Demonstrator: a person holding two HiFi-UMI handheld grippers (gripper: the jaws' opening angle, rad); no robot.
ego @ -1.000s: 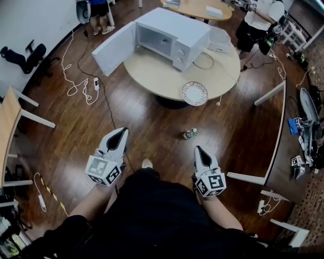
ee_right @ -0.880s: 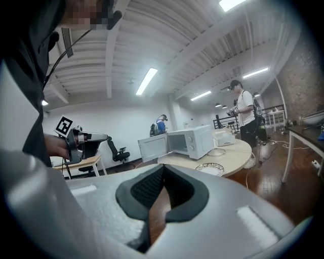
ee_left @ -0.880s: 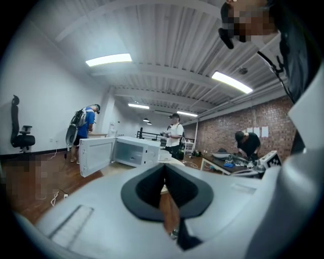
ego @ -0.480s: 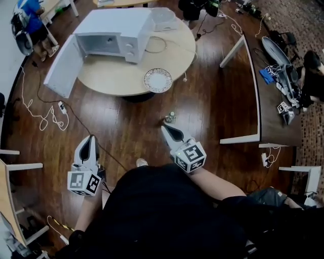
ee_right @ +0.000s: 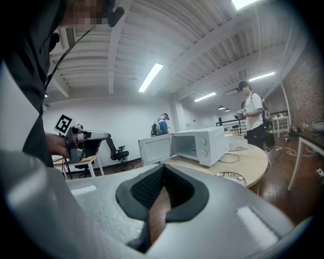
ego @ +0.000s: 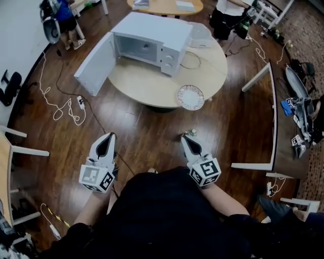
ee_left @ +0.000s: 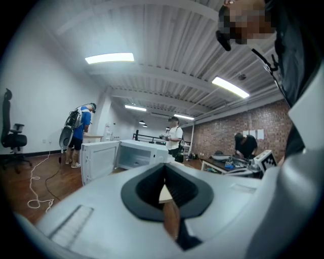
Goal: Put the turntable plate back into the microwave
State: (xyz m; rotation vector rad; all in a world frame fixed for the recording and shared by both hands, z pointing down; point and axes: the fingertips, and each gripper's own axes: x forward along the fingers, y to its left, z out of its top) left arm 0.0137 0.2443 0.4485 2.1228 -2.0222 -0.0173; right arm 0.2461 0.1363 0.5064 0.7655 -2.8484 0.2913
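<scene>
Lying flat on table (ego: 147, 81): plate (ego: 191, 97)

This is an open lab or workshop room, not a home. The landmark is the round table (ego: 147, 83) that bears the microwave (ego: 152, 43), standing on a dark wood floor (ego: 147, 136). Left of the table, white cables (ego: 61, 109) and a power strip (ego: 81, 102) trail loose over the boards, and further left stands a black office chair (ego: 11, 86). Right of the table runs a long desk (ego: 286, 152) strewn with gear (ego: 304, 109). Beyond the table other people (ego: 66, 15) stand at work. Above it spans a bare ribbed ceiling (ee_left: 167, 40) with strip lights (ee_left: 110, 58); right of it rises a brick wall (ee_left: 223, 134).
</scene>
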